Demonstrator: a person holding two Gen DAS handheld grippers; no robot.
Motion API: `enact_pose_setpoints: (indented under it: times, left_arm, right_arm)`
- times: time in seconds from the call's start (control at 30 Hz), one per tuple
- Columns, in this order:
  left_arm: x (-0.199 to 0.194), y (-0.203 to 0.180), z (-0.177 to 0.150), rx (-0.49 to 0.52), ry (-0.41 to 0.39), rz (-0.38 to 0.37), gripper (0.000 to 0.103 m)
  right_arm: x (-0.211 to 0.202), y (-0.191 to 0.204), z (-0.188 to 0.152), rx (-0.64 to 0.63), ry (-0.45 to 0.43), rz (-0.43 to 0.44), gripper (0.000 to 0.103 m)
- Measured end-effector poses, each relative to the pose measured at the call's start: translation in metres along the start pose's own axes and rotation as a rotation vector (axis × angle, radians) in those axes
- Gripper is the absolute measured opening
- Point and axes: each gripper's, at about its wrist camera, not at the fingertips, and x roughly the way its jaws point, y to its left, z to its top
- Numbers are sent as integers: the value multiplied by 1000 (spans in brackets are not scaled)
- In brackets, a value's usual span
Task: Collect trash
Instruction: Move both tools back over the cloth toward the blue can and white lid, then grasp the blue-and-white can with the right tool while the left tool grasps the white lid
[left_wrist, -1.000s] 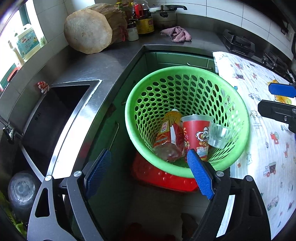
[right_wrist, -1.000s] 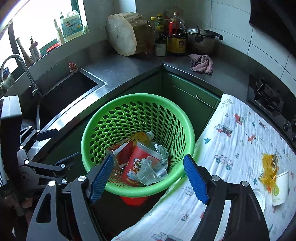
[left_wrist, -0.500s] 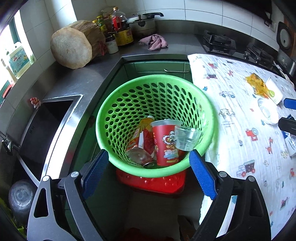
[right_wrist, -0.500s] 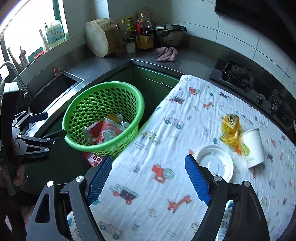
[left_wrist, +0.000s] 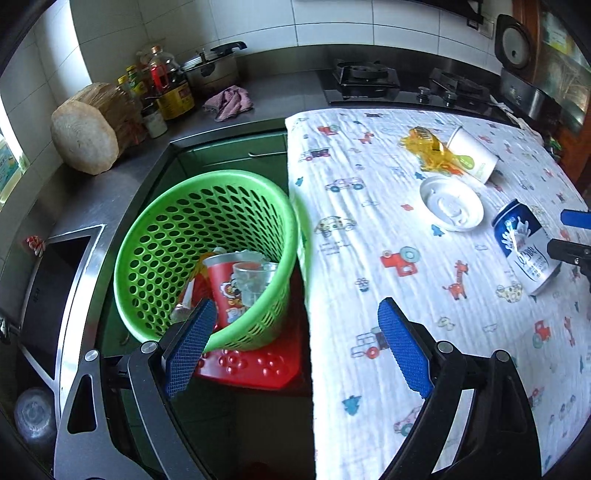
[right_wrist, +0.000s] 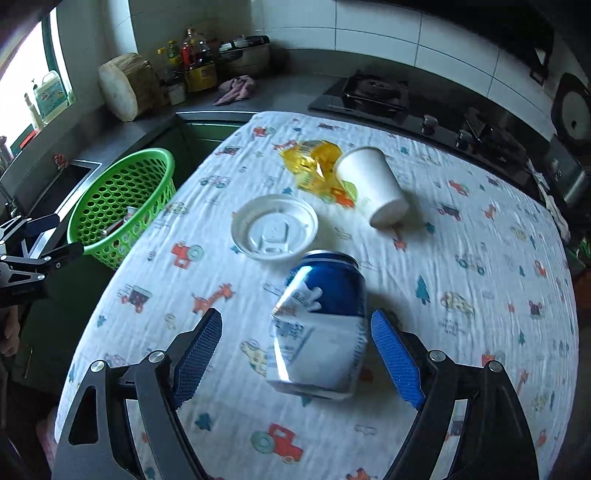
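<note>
A kitchen with white wall tiles holds a table draped in a white cloth printed with cartoon vehicles and animals (right_wrist: 443, 258). Behind it an L-shaped grey countertop (left_wrist: 110, 177) carries a round wooden chopping block (left_wrist: 86, 142), sauce bottles (left_wrist: 162, 88), a steel pot (left_wrist: 214, 68) and a crumpled pink rag (left_wrist: 229, 103); a black gas hob (left_wrist: 362, 79) runs along the table's far edge, and a steel sink (left_wrist: 48, 280) is sunk in the counter's left part.

The right gripper (right_wrist: 295, 354) hovers with jaws spread, nothing pressed; a dented blue-and-white drink can (right_wrist: 321, 325) lies on the cloth between its pads, near the table's near edge. Beyond the can sit a white plastic lid (right_wrist: 274, 227), a tipped white paper cup (right_wrist: 373, 188) and a crumpled yellow wrapper (right_wrist: 314, 166), mid-table.

The left gripper (left_wrist: 295, 347) is released and empty, over the table's left edge. Beside that edge a green perforated plastic basket (left_wrist: 162, 236) on a red stool (left_wrist: 255, 365) holds a red printed cup (left_wrist: 225, 291) and a clear plastic cup (left_wrist: 255, 280).
</note>
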Motion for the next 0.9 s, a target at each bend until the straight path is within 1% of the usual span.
enact_pose_setpoints:
  times: [0.1, 0.2, 0.43, 0.6, 0.63, 0.7, 0.73, 0.9]
  left_arm:
    - [1, -15, 2, 20, 8, -19, 88]
    - [4, -27, 5, 38, 15, -27, 88]
    - [10, -46, 19, 58, 17, -34, 88]
    - [19, -59, 28, 77, 25, -44, 88]
    - [22, -62, 30, 83, 27, -47, 88]
    - [27, -68, 34, 95, 32, -59, 88]
    - [30, -71, 36, 99, 35, -65, 88]
    - [48, -85, 51, 109, 50, -113, 87]
  right_arm:
    - [6, -14, -11, 25, 21, 5, 82]
    - [16, -21, -14, 48, 37, 23, 83]
    - [49, -25, 2, 95, 96, 73, 84]
    - [73, -25, 11, 95, 140, 61, 83]
    - [77, -26, 11, 101, 150, 61, 83]
    - [81, -27, 11, 114, 165, 72, 77]
    - [82, -29, 11, 117, 170, 79, 73]
    - [77, -33, 5, 114, 170, 72, 72]
